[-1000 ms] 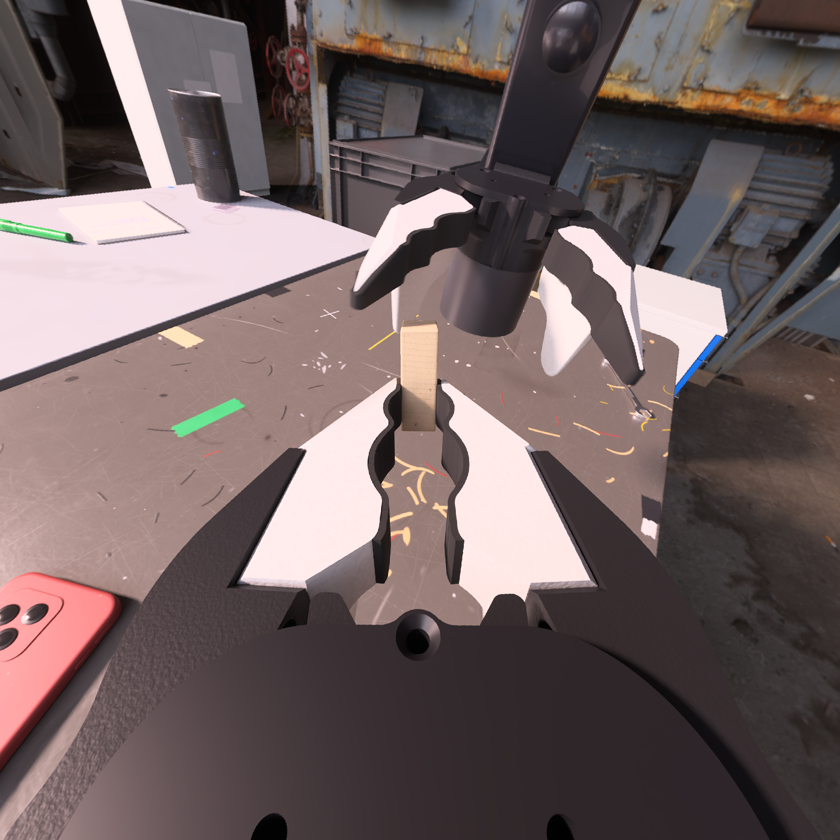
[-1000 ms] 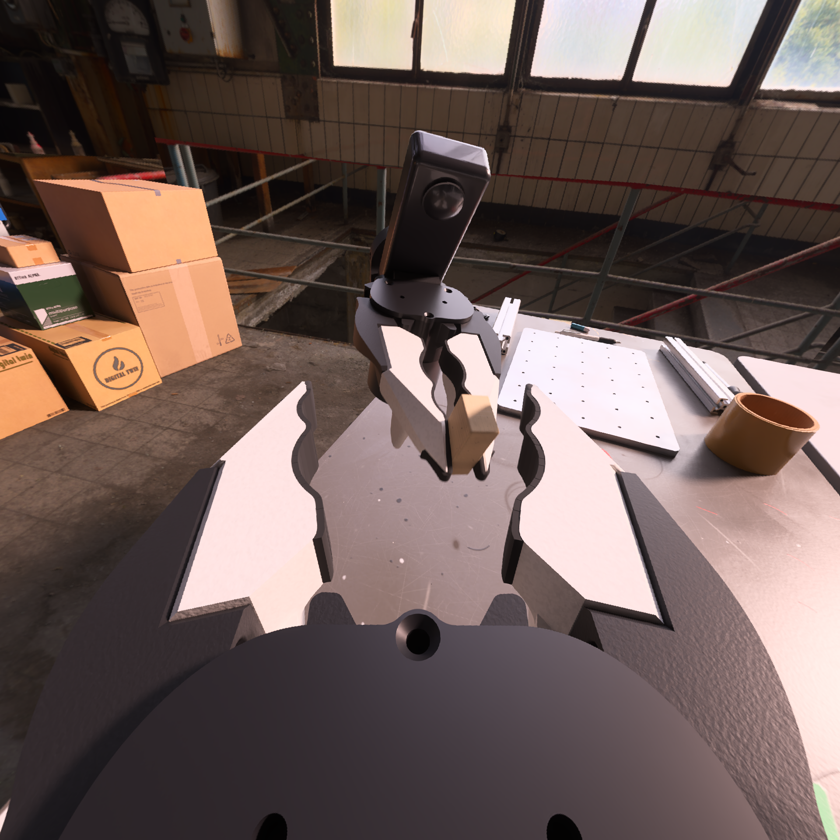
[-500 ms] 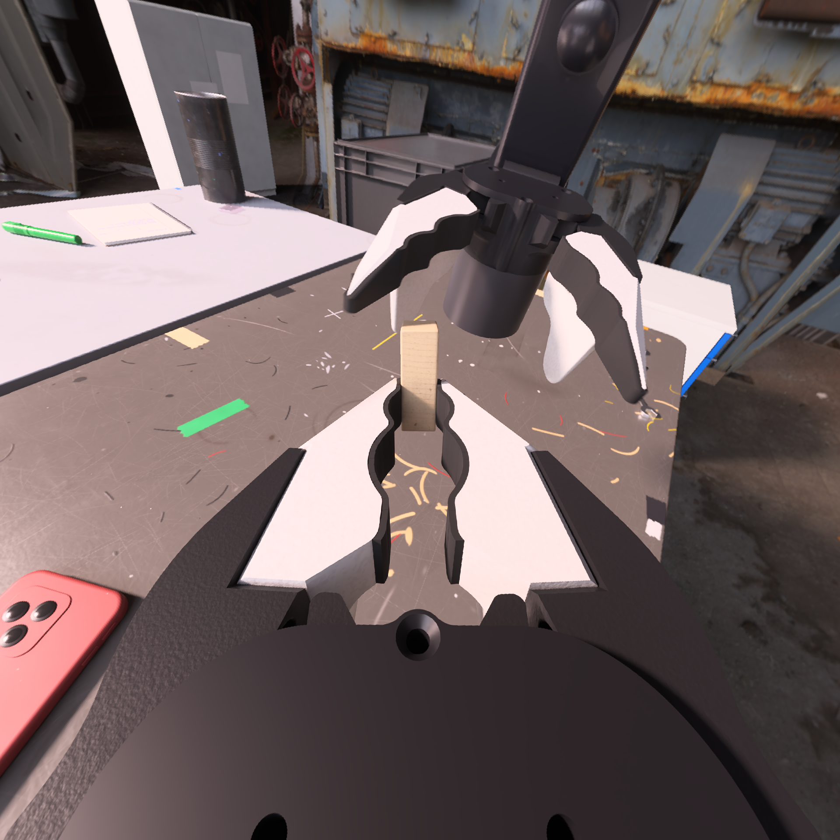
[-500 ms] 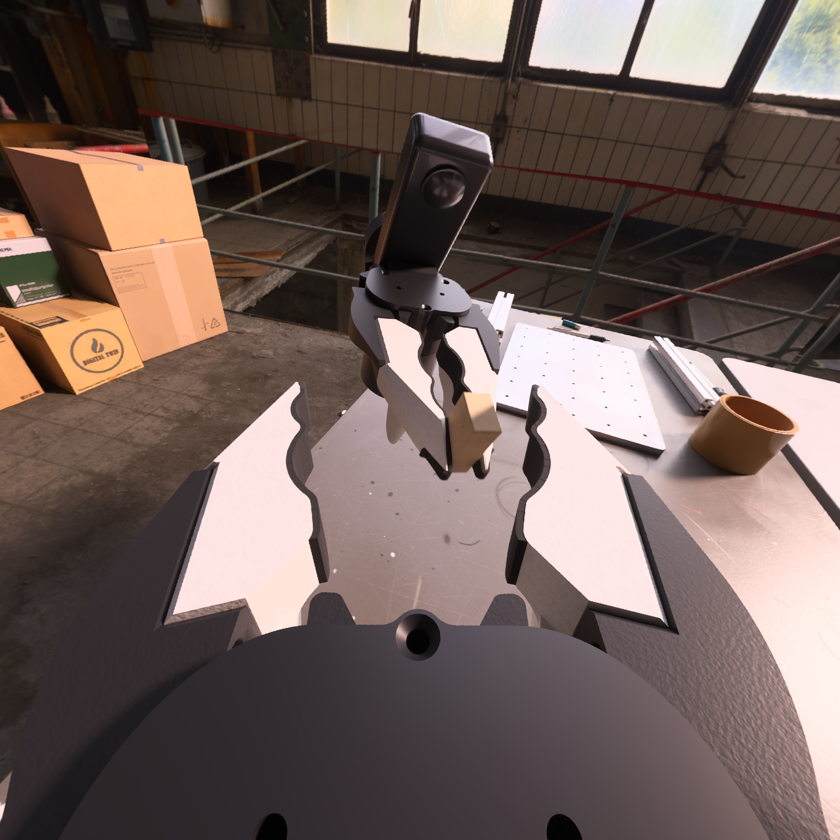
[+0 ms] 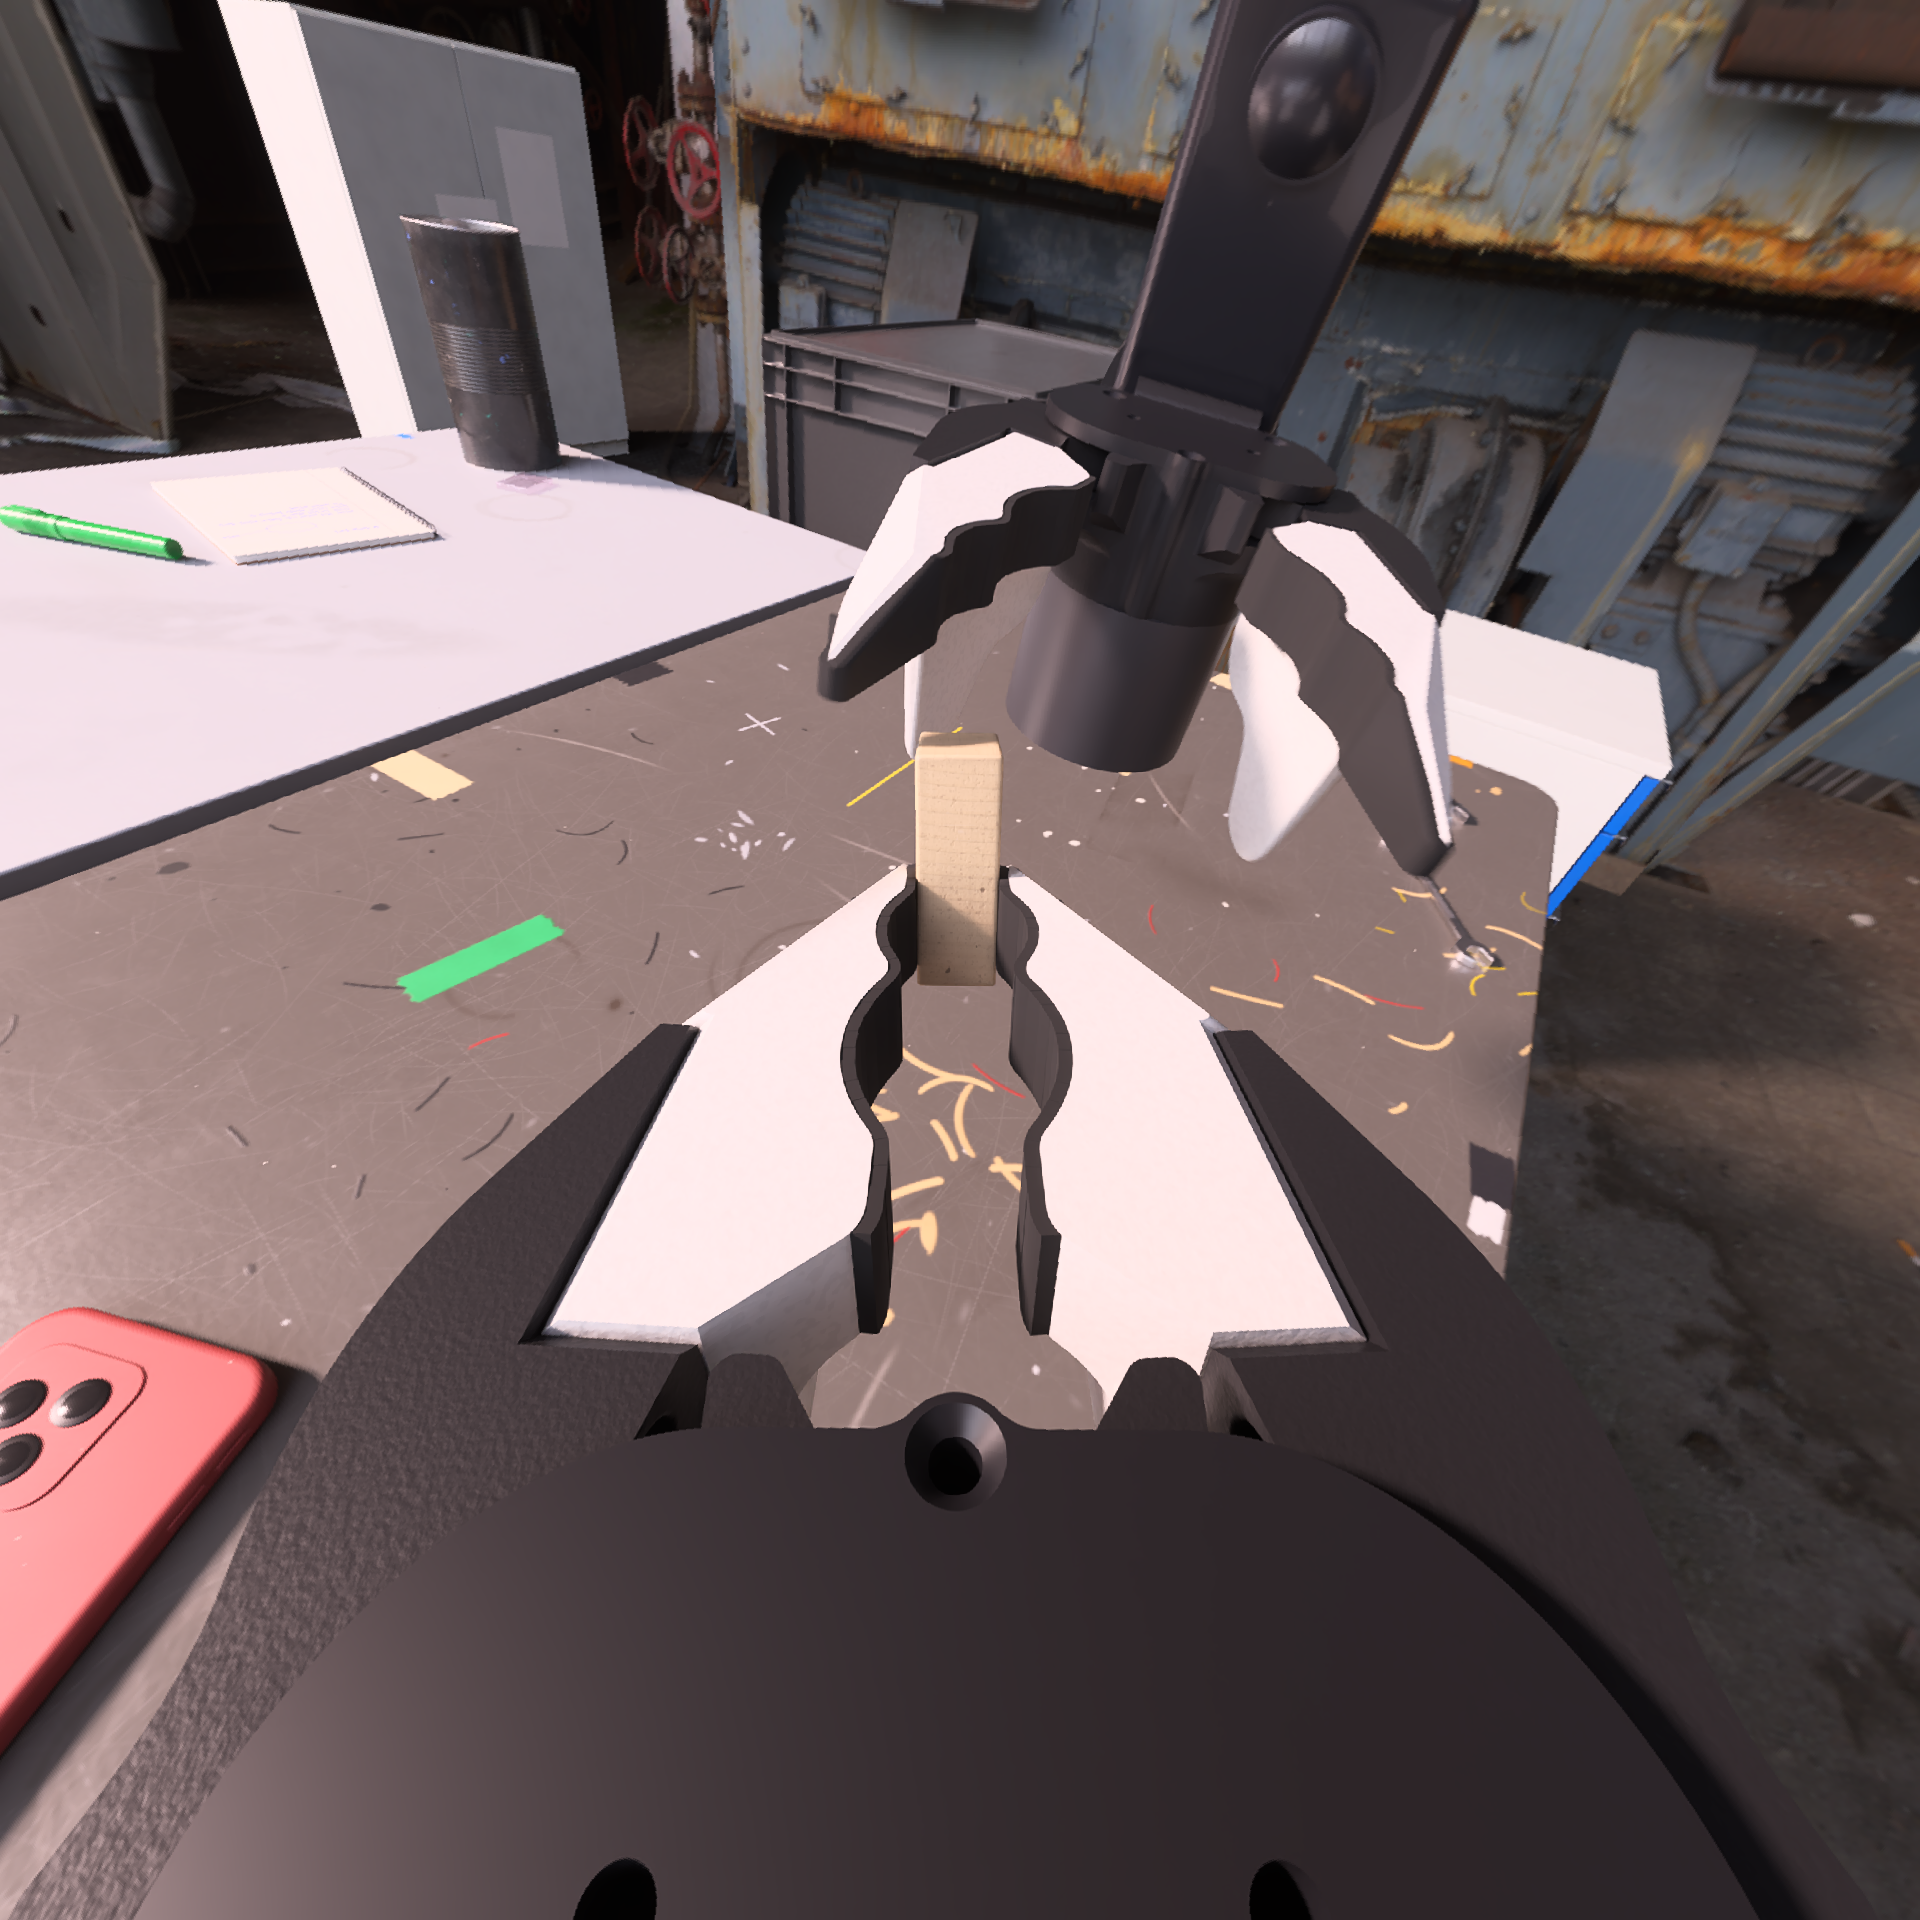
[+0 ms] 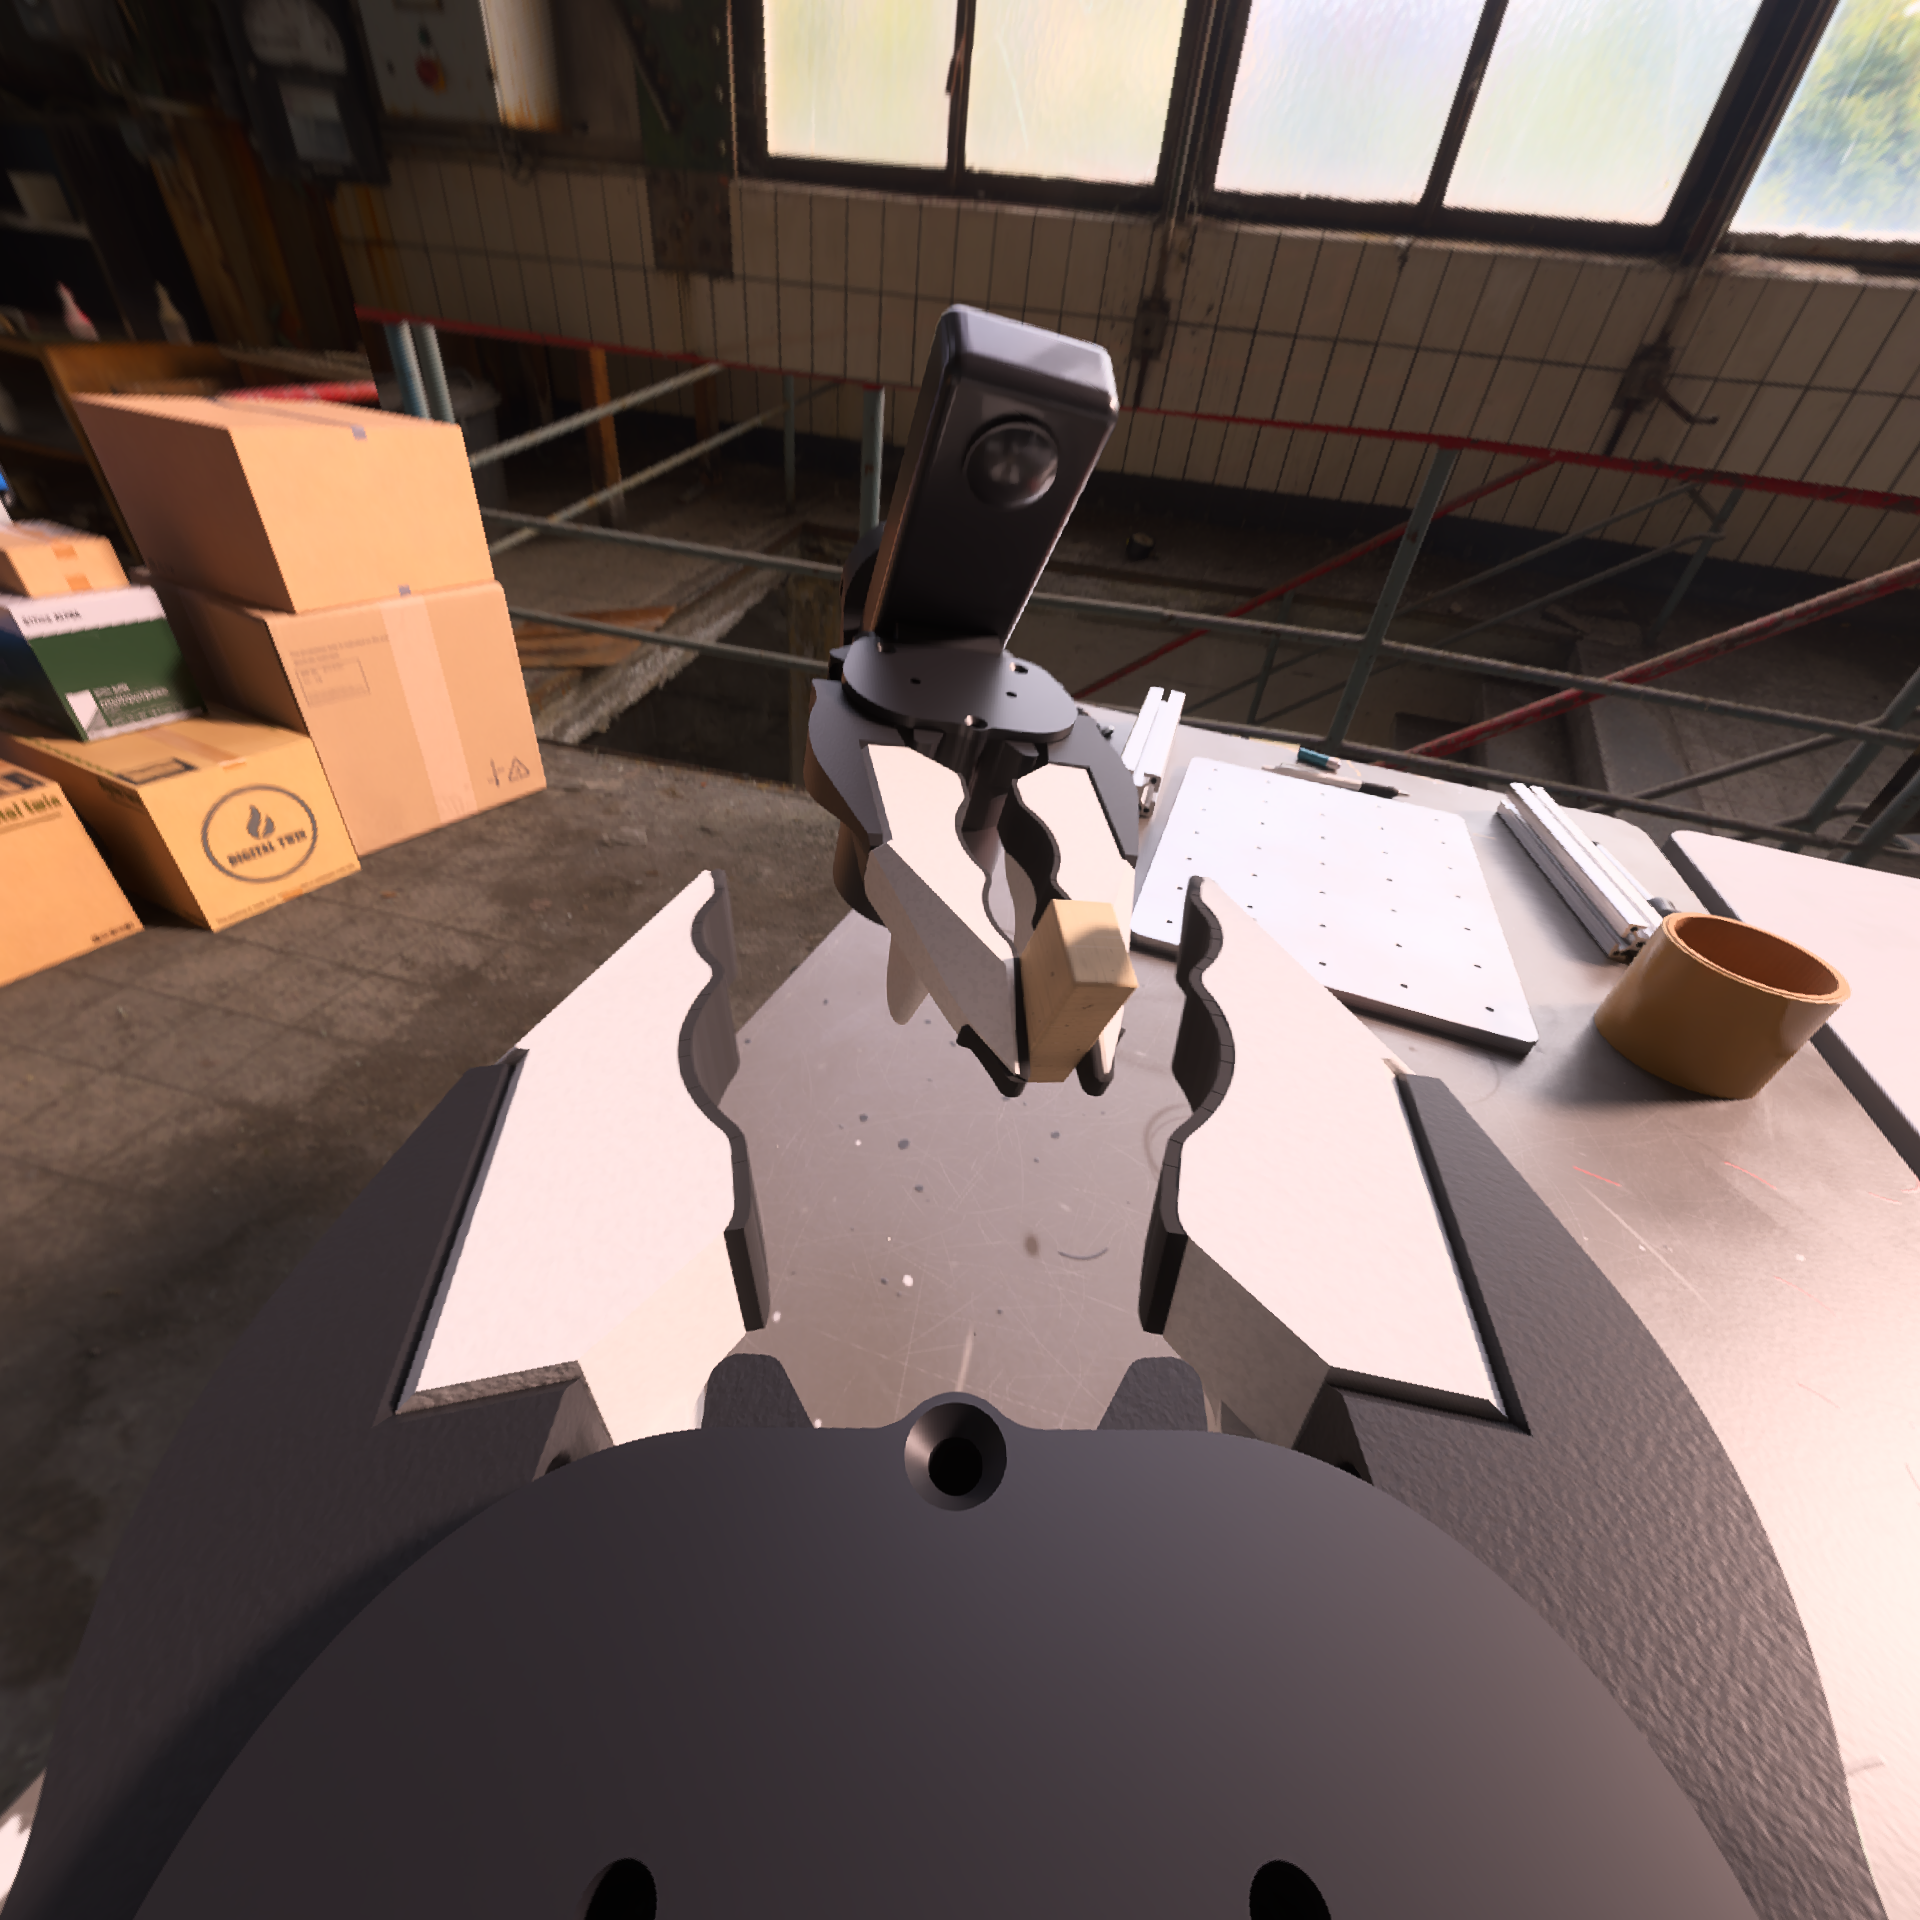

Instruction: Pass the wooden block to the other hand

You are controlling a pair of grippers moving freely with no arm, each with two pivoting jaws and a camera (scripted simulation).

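Where scalloped fingers (image 5: pixel 894 935) clamp: pale rectangular wooden block (image 5: pixel 957 873), faintly grained.

In the left wrist view, the wooden block (image 5: pixel 958 871) is centred over the bench (image 5: pixel 260 1039); a phone (image 5: pixel 94 1455) is placed at 8 o'clock, a notepad (image 5: pixel 296 511) at 10 o'clock.

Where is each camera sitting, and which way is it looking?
Left wrist view: sits on the left gripper, looking along its fingers over a dark scratched table; its own fingers pinch the wooden block, with the open right gripper facing it.
Right wrist view: sits on the right gripper, looking the opposite way toward windows; its own spread fingers frame the left gripper holding the block.
Shared: both show the wooden block, both grippers and the table.
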